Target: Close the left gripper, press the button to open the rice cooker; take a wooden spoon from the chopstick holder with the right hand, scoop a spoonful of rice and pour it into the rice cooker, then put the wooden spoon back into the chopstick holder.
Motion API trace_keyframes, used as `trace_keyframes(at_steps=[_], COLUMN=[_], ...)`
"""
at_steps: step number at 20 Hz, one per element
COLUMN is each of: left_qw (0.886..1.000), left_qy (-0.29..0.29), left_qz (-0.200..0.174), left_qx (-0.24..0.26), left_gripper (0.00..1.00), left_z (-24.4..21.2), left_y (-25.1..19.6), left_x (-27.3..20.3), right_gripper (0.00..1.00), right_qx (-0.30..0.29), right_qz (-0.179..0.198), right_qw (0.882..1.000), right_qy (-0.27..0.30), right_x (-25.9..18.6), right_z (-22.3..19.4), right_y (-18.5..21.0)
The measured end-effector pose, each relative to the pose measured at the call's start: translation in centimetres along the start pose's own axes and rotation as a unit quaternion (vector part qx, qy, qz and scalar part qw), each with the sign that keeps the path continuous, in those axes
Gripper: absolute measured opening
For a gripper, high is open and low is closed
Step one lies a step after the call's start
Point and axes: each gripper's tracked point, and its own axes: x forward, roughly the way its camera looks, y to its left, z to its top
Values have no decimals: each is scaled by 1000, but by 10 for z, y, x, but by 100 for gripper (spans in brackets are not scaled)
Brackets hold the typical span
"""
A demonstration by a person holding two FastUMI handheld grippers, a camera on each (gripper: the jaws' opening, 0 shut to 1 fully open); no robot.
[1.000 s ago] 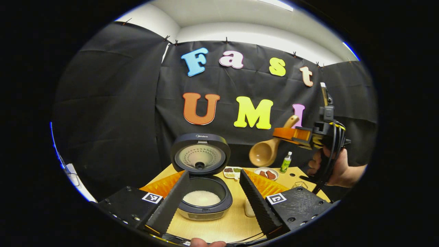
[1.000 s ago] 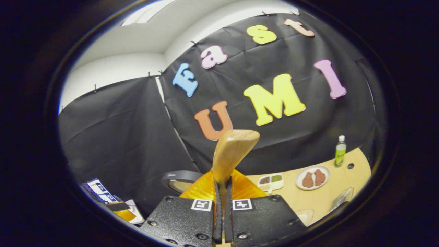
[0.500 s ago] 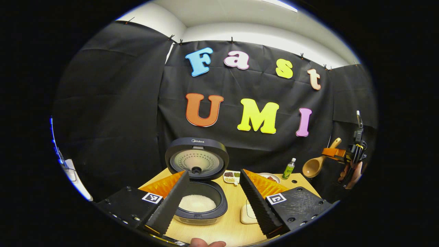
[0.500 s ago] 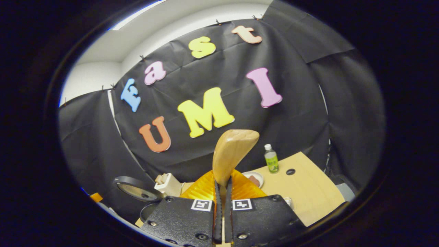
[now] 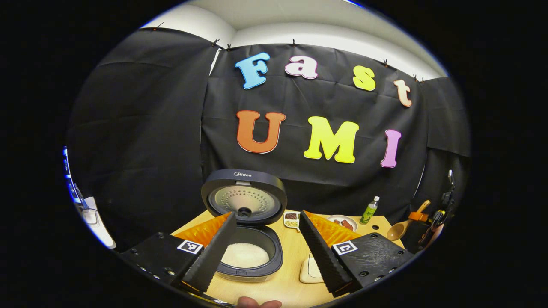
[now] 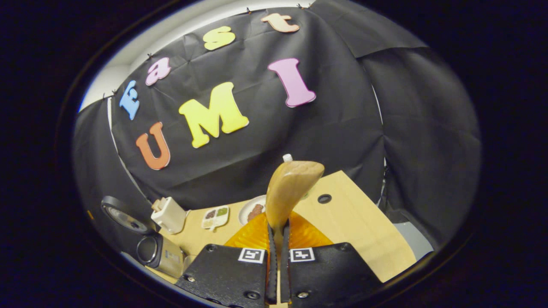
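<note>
The rice cooker [image 5: 248, 261] stands open on the wooden table, lid [image 5: 244, 197] upright, white rice in its pot. My left gripper [image 5: 266, 214] hovers open just in front of it, nothing between its fingers [image 5: 212, 252]. Far to the right, past the table's right edge, my right gripper [image 5: 421, 217] holds the wooden spoon [image 5: 397, 231] with the bowl low and to the left. In the right gripper view, my right gripper [image 6: 278, 229] is shut on the spoon's handle [image 6: 293, 184], which sticks up ahead. The cooker [image 6: 159, 254] lies at the lower left there.
A cream-white container [image 5: 309, 271] sits right of the cooker, also seen as a cream-white container [image 6: 169, 214]. A divided dish [image 5: 292, 217], a plate with brown pieces [image 5: 342, 222] and a green bottle [image 5: 369, 210] line the table's back. Bare tabletop [image 6: 355, 231] with a hole [image 6: 324, 198] lies right.
My right gripper has carried the spoon away from the cooker, rightward and down to the table's right edge. The left gripper stays open before the cooker.
</note>
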Motion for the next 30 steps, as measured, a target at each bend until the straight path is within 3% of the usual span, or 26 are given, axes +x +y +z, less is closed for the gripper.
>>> trace_keyframes(at_steps=[4,11,17,19,20,21,22,24,25,26,27,30], left_qw=[1000,1000,999,999,999,999,998,998,998,998,998,997], left_qy=[3,-8,-21,-22,-26,-30,-33,-31,-32,-35,-38,-51], left_qz=[9,20,31,36,40,44,48,52,52,57,59,59], left_qx=[4,9,15,12,10,8,5,2,3,4,5,11], left_gripper=[95,95,95,95,95,95,95,94,95,95,95,95], left_z=[5,17,29,33,37,43,48,52,56,61,67,84], left_y=[-6,-10,-2,4,8,11,15,20,22,26,28,36], left_x=[12,20,25,28,29,31,33,40,44,47,51,64], right_gripper=[8,8,18,25,40,47,64,81,84,95,99,96], right_qx=[12,20,25,18,15,14,13,6,-2,-13,-27,-61], right_qz=[-23,-28,-21,-17,-21,-25,-29,-36,-37,-37,-36,-33], right_qw=[999,998,998,999,999,999,999,999,999,998,997,993], right_qy=[23,59,54,42,35,25,14,-15,-28,-41,-55,-93], right_x=[32,61,64,58,52,48,41,26,16,7,-3,-33], right_z=[-32,-82,-82,-67,-59,-49,-37,-8,6,18,31,66], right_y=[-32,-44,-40,-38,-39,-39,-39,-38,-36,-32,-27,-14])
